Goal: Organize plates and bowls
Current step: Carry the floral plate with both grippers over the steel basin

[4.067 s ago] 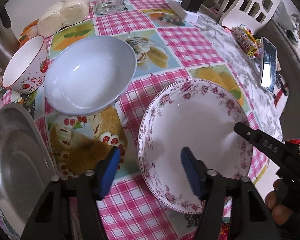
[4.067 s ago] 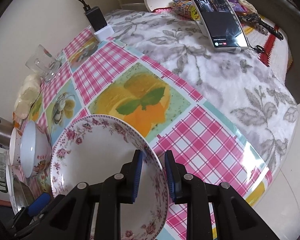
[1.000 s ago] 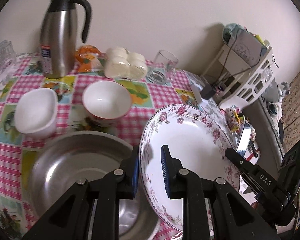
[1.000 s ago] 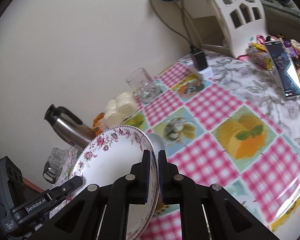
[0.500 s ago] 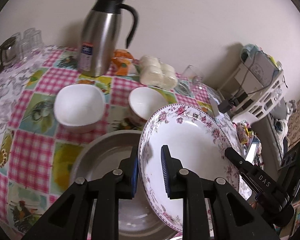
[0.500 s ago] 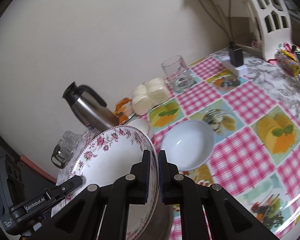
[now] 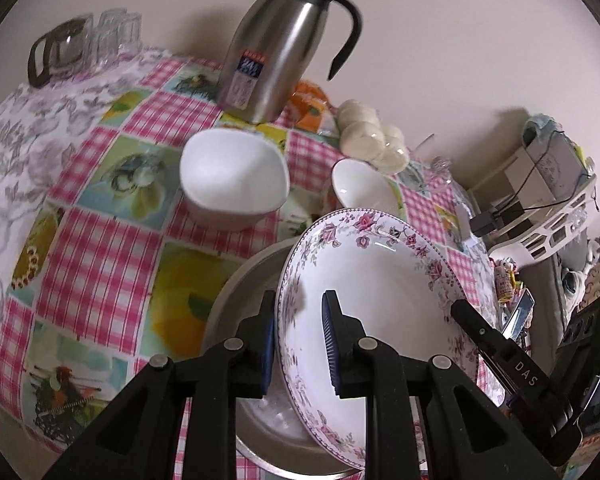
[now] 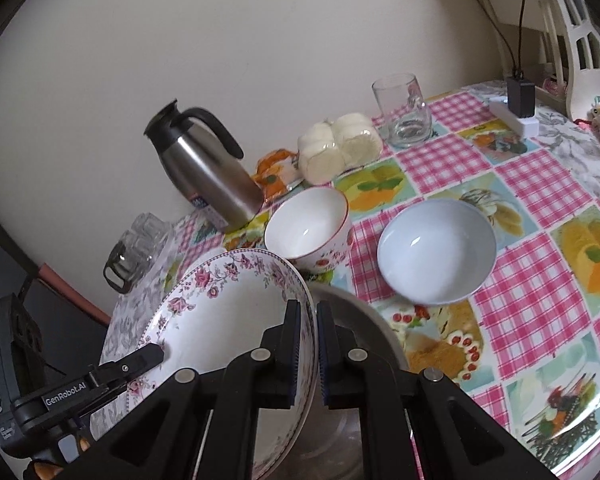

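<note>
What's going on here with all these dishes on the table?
A person is tidying dishes with two handheld claws. Both the left claw and the right claw are clamped on the rim of a floral plate, holding it tilted over a steel basin. A plain white bowl and a strawberry-print bowl sit on the checked tablecloth, with a steel thermos jug behind them.

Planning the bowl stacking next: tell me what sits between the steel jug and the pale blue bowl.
In the right wrist view, the strawberry bowl stands between the steel jug and the pale blue bowl.
</note>
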`<state>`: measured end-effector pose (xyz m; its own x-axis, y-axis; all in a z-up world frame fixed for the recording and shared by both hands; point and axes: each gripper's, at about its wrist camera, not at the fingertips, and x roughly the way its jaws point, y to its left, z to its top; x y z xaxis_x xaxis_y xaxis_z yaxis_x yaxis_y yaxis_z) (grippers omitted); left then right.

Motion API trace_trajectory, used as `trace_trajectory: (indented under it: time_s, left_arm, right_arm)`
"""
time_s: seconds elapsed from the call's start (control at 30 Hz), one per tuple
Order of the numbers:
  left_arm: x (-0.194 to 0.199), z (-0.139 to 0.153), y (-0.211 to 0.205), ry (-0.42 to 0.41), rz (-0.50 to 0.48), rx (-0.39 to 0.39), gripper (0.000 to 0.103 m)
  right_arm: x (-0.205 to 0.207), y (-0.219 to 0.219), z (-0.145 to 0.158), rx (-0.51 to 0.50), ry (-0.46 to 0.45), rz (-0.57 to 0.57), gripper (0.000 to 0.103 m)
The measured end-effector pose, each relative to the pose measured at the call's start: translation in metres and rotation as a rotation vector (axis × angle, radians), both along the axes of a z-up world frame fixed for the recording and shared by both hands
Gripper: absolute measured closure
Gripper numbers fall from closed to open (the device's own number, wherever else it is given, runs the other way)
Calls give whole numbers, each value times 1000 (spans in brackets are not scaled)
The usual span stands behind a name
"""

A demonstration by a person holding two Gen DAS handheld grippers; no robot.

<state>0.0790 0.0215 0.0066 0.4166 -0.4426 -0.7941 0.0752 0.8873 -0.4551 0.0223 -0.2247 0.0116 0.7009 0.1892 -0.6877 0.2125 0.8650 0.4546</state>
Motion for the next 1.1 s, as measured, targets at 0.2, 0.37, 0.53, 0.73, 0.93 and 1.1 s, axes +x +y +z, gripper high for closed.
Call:
trace_trajectory:
  time_s: [0.2, 0.37, 0.53, 0.73, 0.93, 1.1]
  left_arm:
    - [2, -15, -7, 57, -12, 31, 82]
    - [4, -27, -14, 104, -25, 58, 82]
    - [6, -37, -19, 142, -33, 82, 82]
    - [7, -47, -21, 177, -38, 96, 82]
    - [8, -54, -23, 206, -44, 113, 82]
    - [8, -60, -24, 235, -47, 125, 82]
  right_arm:
    - [3, -2, -14, -11, 54, 0, 94]
    - [5, -6, -26, -14, 101, -3, 94]
    - [7, -8, -36, -14, 140, -4, 94]
    - [8, -9, -44, -13, 176, 0, 94]
    - [10, -9, -51, -19, 208, 2, 94]
    - [12, -10, -58, -17, 238, 8, 94]
